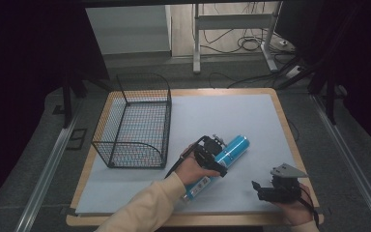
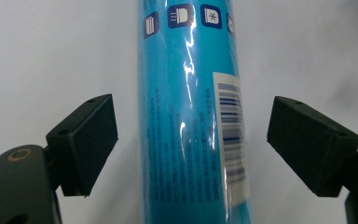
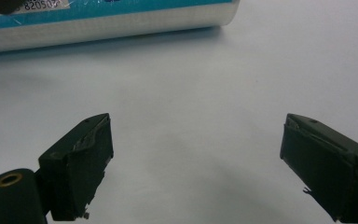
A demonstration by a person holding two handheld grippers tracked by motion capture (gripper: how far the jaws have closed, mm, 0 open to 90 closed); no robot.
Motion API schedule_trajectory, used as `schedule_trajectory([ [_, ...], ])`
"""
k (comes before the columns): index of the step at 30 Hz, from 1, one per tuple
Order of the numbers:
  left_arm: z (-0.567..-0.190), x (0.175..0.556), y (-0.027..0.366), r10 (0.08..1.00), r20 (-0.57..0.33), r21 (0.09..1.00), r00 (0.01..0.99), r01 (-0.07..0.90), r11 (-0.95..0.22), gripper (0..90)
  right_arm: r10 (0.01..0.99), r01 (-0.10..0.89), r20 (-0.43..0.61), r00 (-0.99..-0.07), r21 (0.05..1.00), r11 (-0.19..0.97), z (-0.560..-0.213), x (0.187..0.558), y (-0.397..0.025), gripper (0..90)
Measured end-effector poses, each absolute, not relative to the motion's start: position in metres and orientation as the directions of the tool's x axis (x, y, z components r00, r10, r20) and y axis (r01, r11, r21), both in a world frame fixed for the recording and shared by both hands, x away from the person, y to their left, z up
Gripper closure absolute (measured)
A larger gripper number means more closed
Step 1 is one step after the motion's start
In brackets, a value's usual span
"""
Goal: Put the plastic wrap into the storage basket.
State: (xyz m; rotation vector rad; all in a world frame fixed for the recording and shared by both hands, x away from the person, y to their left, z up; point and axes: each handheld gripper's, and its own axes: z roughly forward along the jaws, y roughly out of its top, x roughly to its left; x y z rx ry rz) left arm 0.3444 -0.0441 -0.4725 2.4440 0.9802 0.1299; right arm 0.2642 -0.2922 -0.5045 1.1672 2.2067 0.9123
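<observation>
A long blue cylindrical roll [image 1: 224, 157] in shiny wrap lies slantwise on the white mat [image 1: 212, 116], near the middle front. My left gripper [image 1: 215, 157] hovers over its middle, open, with the roll [image 2: 193, 116] between the two spread jaws and a gap on each side. My right gripper [image 1: 261, 191] rests near the front right of the mat, open and holding nothing. In the right gripper view the roll [image 3: 107, 21] lies across the top, beyond the open jaws [image 3: 196, 163].
A black wire basket [image 1: 135, 123] stands on the left part of the mat, open at the top. The wooden table edge [image 1: 290, 140] frames the mat. Behind the table are desk legs and cables [image 1: 241, 38] on the floor.
</observation>
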Motion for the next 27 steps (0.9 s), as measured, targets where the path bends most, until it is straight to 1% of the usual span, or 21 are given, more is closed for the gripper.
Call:
schedule_trajectory([
  [7, -0.486, 0.352, -0.056, 0.678, -0.067, 0.417, 0.732, 0.638, -0.647, 16.3, 0.846, 0.527, -0.103, -0.523, 0.741, 0.416, -0.504, 0.264, -0.292, 9.7],
  [10, -0.488, 0.353, -0.058, 0.677, -0.067, 0.402, 0.733, 0.64, -0.654, 17.1, 0.846, 0.525, -0.104, -0.523, 0.742, 0.416, -0.504, 0.264, -0.292, 9.7],
  [12, -0.491, 0.355, -0.059, 0.684, -0.086, 0.389, 0.724, 0.656, -0.646, 17.9, 0.847, 0.526, -0.105, -0.521, 0.742, 0.415, -0.504, 0.265, -0.292, 9.7],
  [14, -0.492, 0.357, -0.059, 0.683, -0.083, 0.376, 0.726, 0.658, -0.653, 20.4, 0.848, 0.528, -0.104, -0.519, 0.742, 0.414, -0.504, 0.264, -0.293, 9.7],
  [22, -0.496, 0.359, -0.063, 0.689, -0.086, 0.342, 0.72, 0.67, -0.658, 23.4, 0.848, 0.526, -0.105, -0.52, 0.743, 0.414, -0.504, 0.265, -0.293, 9.7],
  [23, -0.497, 0.359, -0.064, 0.687, -0.081, 0.335, 0.722, 0.669, -0.663, 24.3, 0.847, 0.527, -0.104, -0.52, 0.742, 0.415, -0.504, 0.265, -0.293, 9.7],
  [24, -0.497, 0.359, -0.065, 0.688, -0.076, 0.331, 0.722, 0.669, -0.665, 27.5, 0.847, 0.526, -0.105, -0.52, 0.742, 0.416, -0.504, 0.265, -0.293, 9.7],
  [27, -0.497, 0.359, -0.066, 0.692, -0.072, 0.335, 0.718, 0.671, -0.662, 30.5, 0.848, 0.525, -0.106, -0.519, 0.743, 0.414, -0.504, 0.265, -0.293, 9.7],
])
